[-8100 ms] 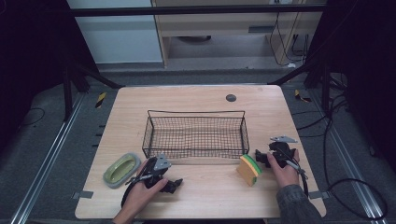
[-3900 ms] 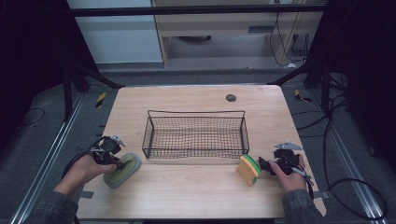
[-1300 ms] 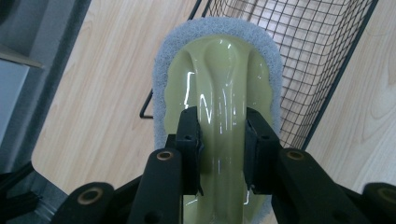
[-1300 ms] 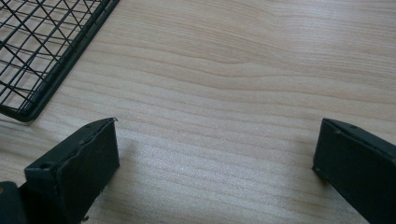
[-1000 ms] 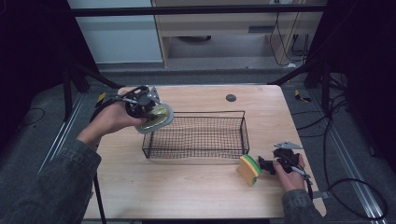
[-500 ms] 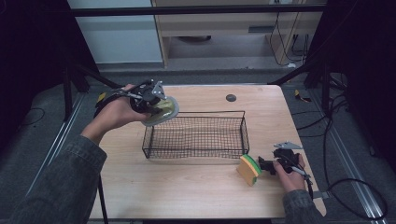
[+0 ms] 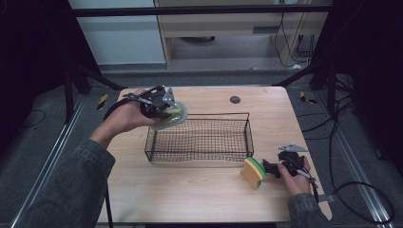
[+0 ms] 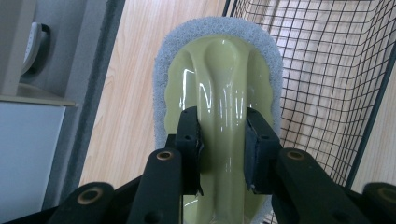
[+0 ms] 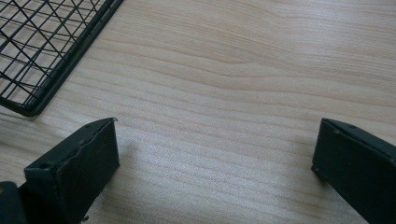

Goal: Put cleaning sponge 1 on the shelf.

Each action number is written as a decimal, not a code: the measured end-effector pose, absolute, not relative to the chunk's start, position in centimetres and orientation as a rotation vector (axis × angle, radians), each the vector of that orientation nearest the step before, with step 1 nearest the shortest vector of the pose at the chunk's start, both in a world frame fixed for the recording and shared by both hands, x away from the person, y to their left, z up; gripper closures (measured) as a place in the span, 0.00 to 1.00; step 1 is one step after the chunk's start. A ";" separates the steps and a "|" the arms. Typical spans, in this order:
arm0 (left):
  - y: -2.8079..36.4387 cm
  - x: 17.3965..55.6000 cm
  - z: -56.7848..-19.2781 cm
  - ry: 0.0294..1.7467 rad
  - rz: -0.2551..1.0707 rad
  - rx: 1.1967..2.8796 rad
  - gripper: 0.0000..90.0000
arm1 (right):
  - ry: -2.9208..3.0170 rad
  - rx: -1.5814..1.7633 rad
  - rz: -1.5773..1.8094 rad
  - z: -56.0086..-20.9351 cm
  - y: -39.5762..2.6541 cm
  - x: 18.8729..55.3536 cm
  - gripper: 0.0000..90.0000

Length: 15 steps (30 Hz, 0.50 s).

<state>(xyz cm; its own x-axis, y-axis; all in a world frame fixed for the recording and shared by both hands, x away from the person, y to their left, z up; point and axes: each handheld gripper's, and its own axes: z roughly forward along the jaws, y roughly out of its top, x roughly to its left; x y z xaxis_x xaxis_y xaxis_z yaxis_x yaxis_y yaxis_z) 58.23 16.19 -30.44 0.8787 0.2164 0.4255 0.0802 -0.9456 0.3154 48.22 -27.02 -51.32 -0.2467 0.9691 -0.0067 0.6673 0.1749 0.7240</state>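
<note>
Room is tight on the left: the left gripper (image 7: 164,105) is up in the air right over the far left corner of the wire basket (image 7: 199,137), and its jaws pinch the shiny ridge on the back of a green scrubber (image 8: 219,93) with a grey fuzzy edge. In the left gripper view the scrubber hangs half over the basket's wire rim and half over the bare table (image 7: 190,190) beside it. The basket is open on top, with nothing inside it.

Half a second ago the scrubber was a bit more to the left, outside the basket's corner. Now it has come closer, over the corner. The right hand and the sponge have not moved.

On the right, the right gripper (image 7: 280,167) sits low on the table by the basket's near right corner. Its jaws (image 9: 70,172) are wide apart with only wood between them. A yellow and green sponge (image 7: 253,172) stands on its edge just beside it, near the basket's front wall. A small dark round spot (image 7: 235,99) lies on the far side of the table, well apart from everything.
</note>
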 end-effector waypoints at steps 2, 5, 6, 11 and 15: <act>15.9 58.2 -30.8 0.210 0.682 2.765 0.78 | 1.985 1.537 0.844 -51.3 -27.0 48.2 0.01; 15.6 58.2 -31.2 0.191 0.679 2.770 0.78 | 1.985 1.535 0.844 -51.3 -27.0 48.2 0.01; 15.5 58.2 -31.3 0.181 0.678 2.769 0.78 | 1.986 1.535 0.844 -51.3 -27.0 48.2 0.01; 15.0 58.0 -31.7 0.142 0.678 2.786 0.78 | 1.989 1.532 0.845 -51.3 -27.0 48.3 0.01; 15.0 57.9 -32.1 0.129 0.676 2.791 0.78 | 1.988 1.532 0.845 -51.3 -27.0 48.3 0.01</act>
